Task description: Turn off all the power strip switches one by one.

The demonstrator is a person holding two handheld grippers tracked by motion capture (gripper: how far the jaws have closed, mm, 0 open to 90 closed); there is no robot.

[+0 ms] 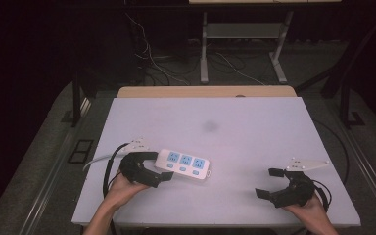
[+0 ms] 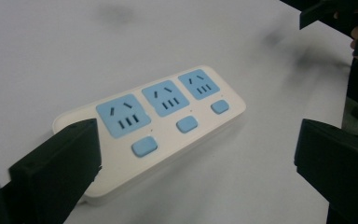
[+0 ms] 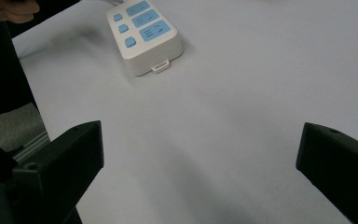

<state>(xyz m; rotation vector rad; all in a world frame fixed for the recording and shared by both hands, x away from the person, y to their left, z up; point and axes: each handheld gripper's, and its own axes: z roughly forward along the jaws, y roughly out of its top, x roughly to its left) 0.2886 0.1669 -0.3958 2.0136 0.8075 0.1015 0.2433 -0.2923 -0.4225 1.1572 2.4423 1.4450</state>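
A white power strip (image 1: 184,164) lies flat on the white table (image 1: 254,132), toward the near left part of the surface. It carries three blue socket faces in a row, each with a blue switch button beside it. A small white tab projects from its right-hand end. A white cord leaves its left end and runs off toward the table's left edge.

The left gripper (image 1: 159,166) is held in the person's left hand (image 1: 122,185) at the left end of the power strip. Its jaws stand apart, unclamped. In the left gripper view, one jaw overlaps the near corner of the strip's casing; whether it touches the casing cannot be determined. The other jaw stands clear of the strip, over bare table.

The right gripper (image 1: 269,182) is held in the person's right hand (image 1: 308,209) near the table's front right edge, well apart from the power strip. Its jaws are spread wide with nothing between them, over bare table surface.

A faint dark smudge (image 1: 210,126) marks the table beyond the strip.
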